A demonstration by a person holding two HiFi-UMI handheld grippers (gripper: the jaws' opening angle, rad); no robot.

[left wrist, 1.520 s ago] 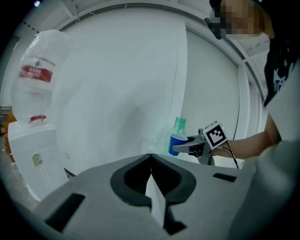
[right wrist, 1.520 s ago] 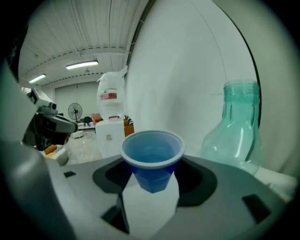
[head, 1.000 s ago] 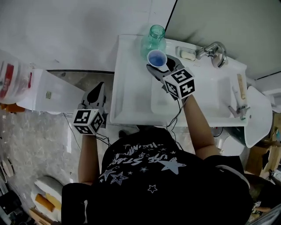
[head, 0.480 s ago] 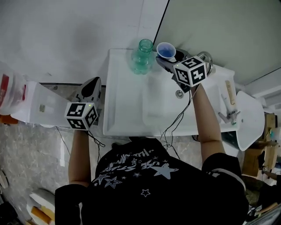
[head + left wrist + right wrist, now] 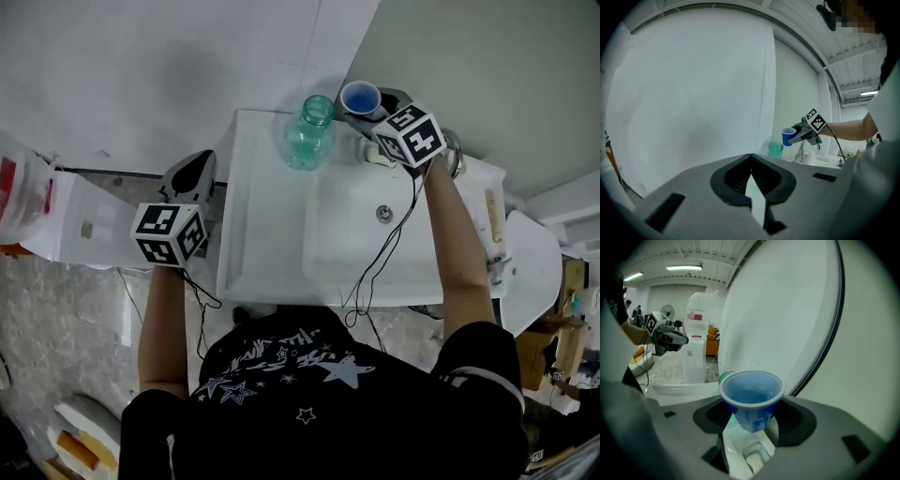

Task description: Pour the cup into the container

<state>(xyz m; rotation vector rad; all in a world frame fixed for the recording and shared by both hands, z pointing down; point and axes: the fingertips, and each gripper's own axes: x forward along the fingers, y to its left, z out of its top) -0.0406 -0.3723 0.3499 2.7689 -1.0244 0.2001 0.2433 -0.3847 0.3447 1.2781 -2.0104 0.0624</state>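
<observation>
I had the right gripper closed on the blue cup – its jaws stood fairly wide, one pad on each side of the cup's lower wall. In the right gripper view the cup sat upright between the jaws, with its rim above them and liquid showing inside.

The container, a green glass jar, stood just beyond the jaws and a little to their left. Only a sliver of its rim peeked out behind the cup's left edge in that view. From the head view the jar sat on the flat ledge of the white sink, near the cup but not touching it, mouth open to the top.

My left gripper hung well apart from all that, off the sink's left edge. Its jaws met at the tips with nothing between them. Far ahead of those jaws and to their right I could see the cup, with the jar below it.
</observation>
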